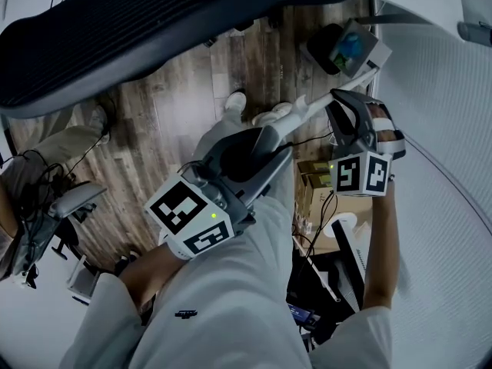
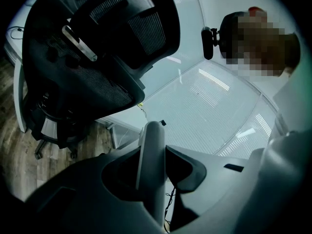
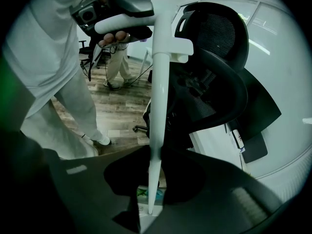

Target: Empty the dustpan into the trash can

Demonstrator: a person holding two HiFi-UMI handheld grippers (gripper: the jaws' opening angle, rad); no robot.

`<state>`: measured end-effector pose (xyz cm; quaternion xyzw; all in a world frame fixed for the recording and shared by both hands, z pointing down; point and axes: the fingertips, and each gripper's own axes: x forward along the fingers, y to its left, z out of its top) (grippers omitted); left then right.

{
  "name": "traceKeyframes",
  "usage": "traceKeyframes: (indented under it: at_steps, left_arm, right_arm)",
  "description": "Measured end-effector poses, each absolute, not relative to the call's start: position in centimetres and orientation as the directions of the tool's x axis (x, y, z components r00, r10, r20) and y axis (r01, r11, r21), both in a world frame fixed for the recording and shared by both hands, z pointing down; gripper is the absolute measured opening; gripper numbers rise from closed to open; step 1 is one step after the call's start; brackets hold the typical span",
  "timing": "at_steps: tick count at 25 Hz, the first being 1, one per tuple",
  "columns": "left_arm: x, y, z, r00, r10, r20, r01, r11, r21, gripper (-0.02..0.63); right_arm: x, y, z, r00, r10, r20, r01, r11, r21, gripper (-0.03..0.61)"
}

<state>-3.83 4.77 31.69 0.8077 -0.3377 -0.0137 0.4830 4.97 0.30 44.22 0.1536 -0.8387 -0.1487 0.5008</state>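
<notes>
The dustpan [image 1: 350,48], grey with a dark inside and a blue-green scrap in it, hangs at the top right of the head view on a long pale handle [image 1: 307,112]. My left gripper [image 1: 265,148] is shut on the handle's upper end [image 2: 152,160]. My right gripper [image 1: 344,98] is shut on the same handle [image 3: 158,106] lower down, close to the pan. In the right gripper view the handle runs up to the left gripper [image 3: 122,9], and the blue-green scrap [image 3: 145,193] shows below the jaws. I cannot make out a trash can in any view.
A black mesh office chair [image 1: 115,29] stands close by on the wood floor [image 1: 177,106]. Cardboard boxes [image 1: 317,177] and cables lie by my legs. A white ribbed partition [image 1: 446,167] curves along the right. Another person's legs [image 1: 58,148] stand at the left.
</notes>
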Motion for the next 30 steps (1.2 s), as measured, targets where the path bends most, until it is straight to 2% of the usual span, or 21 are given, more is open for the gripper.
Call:
traceKeyframes:
  at_steps: [13, 30]
  left_arm:
    - [-6.9, 4.5, 35.4, 0.742, -0.599, 0.300, -0.478, -0.160, 0.864, 0.112]
    - [-9.1, 5.5, 37.5, 0.715, -0.637, 0.287, -0.418, -0.061, 0.906, 0.111]
  right_arm:
    - [2.7, 0.2, 47.2, -0.418, -0.318, 0.851, 0.000, 0.937, 0.349, 0.087]
    - [0.6, 0.8, 49.0, -0.399, -0.258, 0.880, 0.079, 0.946, 0.313, 0.087]
